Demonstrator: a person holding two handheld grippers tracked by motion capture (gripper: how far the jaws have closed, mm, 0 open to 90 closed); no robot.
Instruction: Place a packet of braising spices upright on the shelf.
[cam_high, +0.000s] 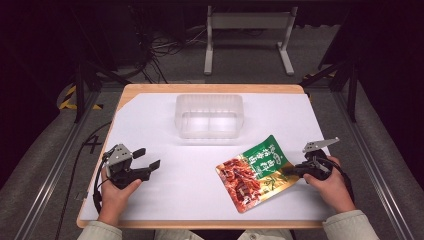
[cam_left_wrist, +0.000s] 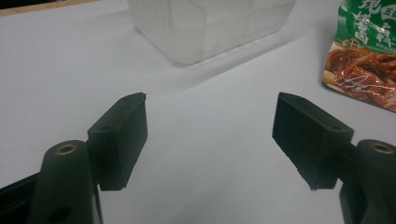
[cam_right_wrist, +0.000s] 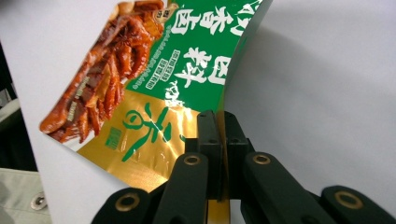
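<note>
1. Pouch (cam_high: 255, 171) on white surface (cam_high: 165, 125), near right front, just before clear tub (cam_high: 209, 116).
2. Right hand-held gripper (cam_right_wrist: 218, 122) pinching pouch edge.
3. Left hand-held gripper (cam_left_wrist: 210, 135) spread wide, holding nothing.

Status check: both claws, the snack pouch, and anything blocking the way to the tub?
Left claw open, holding nothing. Right claw shut on snack pouch edge. Clear plastic tub beyond, path across the white table open.
</note>
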